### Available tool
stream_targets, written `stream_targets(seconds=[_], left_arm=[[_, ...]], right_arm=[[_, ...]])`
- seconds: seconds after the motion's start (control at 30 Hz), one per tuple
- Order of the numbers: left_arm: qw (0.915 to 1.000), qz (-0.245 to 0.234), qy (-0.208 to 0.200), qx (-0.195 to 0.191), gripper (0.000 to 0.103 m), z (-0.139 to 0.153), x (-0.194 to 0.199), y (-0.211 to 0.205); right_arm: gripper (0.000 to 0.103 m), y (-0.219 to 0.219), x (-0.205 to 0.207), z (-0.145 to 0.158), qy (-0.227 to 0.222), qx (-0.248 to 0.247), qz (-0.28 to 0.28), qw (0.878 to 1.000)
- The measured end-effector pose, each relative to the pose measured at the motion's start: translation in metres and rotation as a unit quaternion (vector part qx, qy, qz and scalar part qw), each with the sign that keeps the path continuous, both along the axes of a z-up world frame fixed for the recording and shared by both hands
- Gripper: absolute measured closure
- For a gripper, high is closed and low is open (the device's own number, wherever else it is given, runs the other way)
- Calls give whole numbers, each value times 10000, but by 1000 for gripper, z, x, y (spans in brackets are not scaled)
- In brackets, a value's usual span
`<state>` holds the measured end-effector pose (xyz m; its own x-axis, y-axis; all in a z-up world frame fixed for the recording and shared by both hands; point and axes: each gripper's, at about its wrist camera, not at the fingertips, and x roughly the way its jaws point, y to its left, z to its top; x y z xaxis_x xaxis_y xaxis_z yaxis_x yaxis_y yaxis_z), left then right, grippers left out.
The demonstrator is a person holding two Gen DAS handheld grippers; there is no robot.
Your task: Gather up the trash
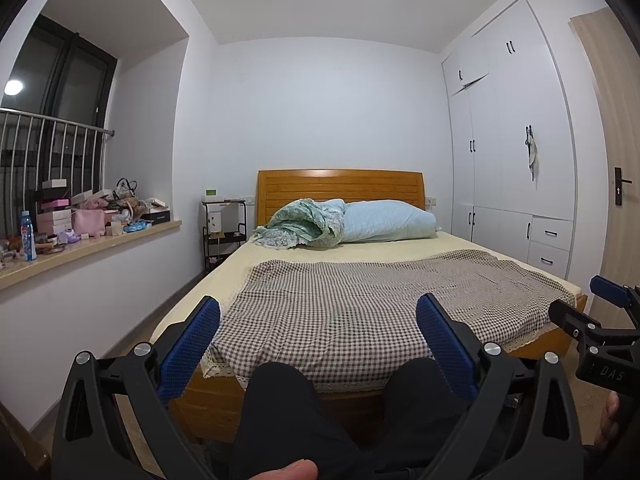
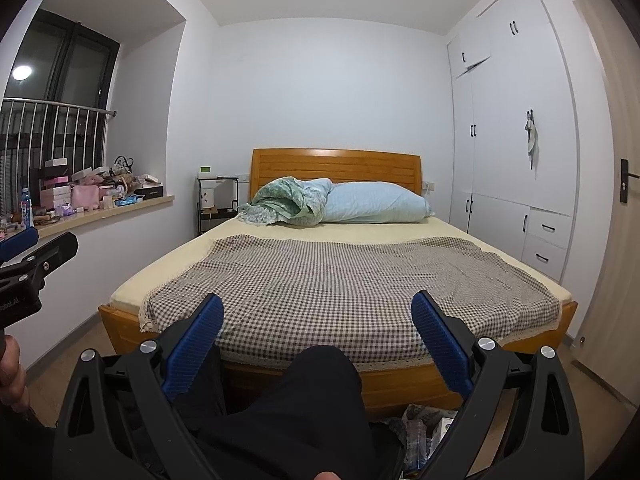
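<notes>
Grippers both point at the bed from its foot end, held low over the person's dark-trousered legs (image 1: 280, 420). Left gripper (image 1: 318, 344): blue pads spread wide apart, nothing between them, only the checked cloth (image 1: 360, 300) behind the gap. Right gripper (image 2: 317, 344): same, pads wide apart, holding nothing. In the left wrist view the right gripper shows at the right edge, level with the bed's foot corner; in the right wrist view the left gripper's finger pokes in at the left edge, with a hand (image 2: 12, 372) under it.

Trash: crumpled plastic wrappers and small packaging (image 2: 424, 428) lie on the floor at the foot of the bed frame (image 2: 400, 384), below and slightly right of the right gripper's right finger, partly hidden by that finger's black frame and by the person's knee. Well apart from both claws, not between either pair of pads. Not visible in the left wrist view.

Bed: yellow sheet, checked cloth over the foot half, green quilt bundle (image 1: 304, 224) and pale blue pillow (image 1: 388, 220) at the head edge against the wooden headboard (image 1: 340, 186). Window ledge (image 1: 100, 244) on the left is cluttered with pink boxes, a bag and a blue-capped bottle (image 1: 28, 236); can't tell whether any of that is trash. White wardrobe (image 1: 512, 140) along the right wall, black bedside rack (image 1: 222, 232) at the head corner.
</notes>
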<state>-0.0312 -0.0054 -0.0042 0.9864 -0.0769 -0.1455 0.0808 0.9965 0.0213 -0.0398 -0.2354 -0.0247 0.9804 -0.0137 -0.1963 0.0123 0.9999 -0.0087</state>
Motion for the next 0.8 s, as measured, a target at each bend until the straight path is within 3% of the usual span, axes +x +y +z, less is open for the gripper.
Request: stream_targets(seconds=[0.63,0.8], left_arm=[[10000,11,-38,-17,8,-1,-4,-1],[9999,-53,103,-4,8,-5,3,-2]], right_arm=[[12,0,0,1,-8,11,-51,10000],[12,-2,8,-1,160,123,48,9998]])
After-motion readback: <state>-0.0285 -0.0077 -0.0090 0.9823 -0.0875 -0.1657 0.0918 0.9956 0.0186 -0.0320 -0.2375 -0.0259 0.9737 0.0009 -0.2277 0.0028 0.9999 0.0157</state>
